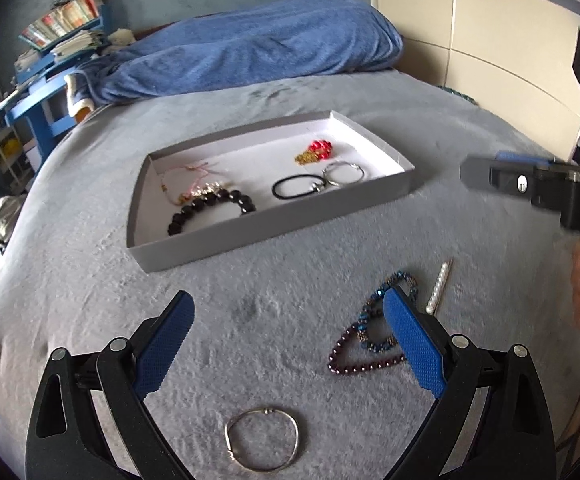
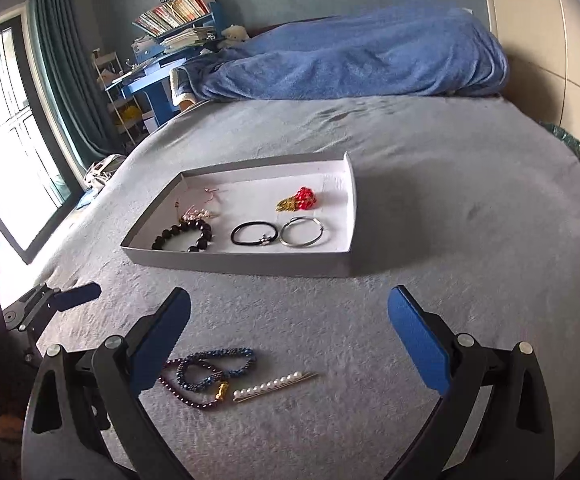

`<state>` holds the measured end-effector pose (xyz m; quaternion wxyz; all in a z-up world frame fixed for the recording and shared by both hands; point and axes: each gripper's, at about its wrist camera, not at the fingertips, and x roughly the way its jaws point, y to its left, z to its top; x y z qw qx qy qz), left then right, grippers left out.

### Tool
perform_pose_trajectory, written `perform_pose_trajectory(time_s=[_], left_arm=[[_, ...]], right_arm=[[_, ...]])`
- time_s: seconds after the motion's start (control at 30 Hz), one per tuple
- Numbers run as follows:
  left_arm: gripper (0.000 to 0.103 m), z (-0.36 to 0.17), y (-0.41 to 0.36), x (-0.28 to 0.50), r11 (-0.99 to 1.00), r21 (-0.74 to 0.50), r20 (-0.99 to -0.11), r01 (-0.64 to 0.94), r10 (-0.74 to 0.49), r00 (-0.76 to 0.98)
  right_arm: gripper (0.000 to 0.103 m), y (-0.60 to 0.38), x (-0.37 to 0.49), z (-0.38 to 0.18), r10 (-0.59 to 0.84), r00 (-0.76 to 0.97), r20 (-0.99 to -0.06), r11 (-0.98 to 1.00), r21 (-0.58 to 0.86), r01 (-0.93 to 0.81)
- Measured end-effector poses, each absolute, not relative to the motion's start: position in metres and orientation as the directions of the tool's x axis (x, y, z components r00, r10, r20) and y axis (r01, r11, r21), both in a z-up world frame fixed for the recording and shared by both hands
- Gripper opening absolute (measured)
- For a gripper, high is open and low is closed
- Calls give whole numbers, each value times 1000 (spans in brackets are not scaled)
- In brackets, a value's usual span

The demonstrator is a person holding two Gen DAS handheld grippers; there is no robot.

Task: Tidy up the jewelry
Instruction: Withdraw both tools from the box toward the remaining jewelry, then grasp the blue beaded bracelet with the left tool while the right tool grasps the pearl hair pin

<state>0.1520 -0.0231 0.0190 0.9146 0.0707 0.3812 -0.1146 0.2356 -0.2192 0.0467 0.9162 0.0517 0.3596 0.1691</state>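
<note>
Left wrist view low over grey bedspread (image 1: 89, 300), facing headboard, tray (image 1: 273, 236) at 12 o'clock, right wrist view likewise (slightly further right), both sharing tray (image 2: 249, 262), near.

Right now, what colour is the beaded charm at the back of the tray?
Red beads with a gold chain, clearest in the right wrist view: beaded charm in the tray.
</note>
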Motion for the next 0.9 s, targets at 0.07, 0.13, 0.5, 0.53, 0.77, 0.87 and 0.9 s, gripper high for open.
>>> perform_pose_trajectory(time_s=[0.07, 0.13, 0.5, 0.53, 0.77, 0.87, 0.9], left_arm=[[95, 15, -26, 153, 957, 36, -726, 286, -172, 666], [93, 11, -30, 154, 951, 37, -736, 308, -182, 652], [47, -19, -62, 176, 902, 16, -802, 431, -246, 544], [43, -22, -62, 178, 902, 10, -805, 431, -248, 538], [1, -19, -53, 187, 917, 0, -794, 399, -243, 558], [1, -12, -36, 192, 945, -5, -782, 328, -208, 587], [1, -10, -28, 194, 954, -16, -781, 299, -199, 591]], right_arm=[[97, -222, 237, 47, 344, 685, -642, 939, 226, -260], [97, -224, 238, 45, 343, 680, -648, 939, 234, -251], [97, -212, 239, 28, 298, 630, -718, 950, 161, -266], [97, -212, 239, 27, 296, 629, -719, 951, 162, -263], [97, -210, 242, 16, 289, 591, -753, 951, 156, -266], [97, -209, 241, 11, 280, 583, -763, 953, 146, -267], [97, -209, 240, 9, 276, 578, -768, 953, 142, -266]])
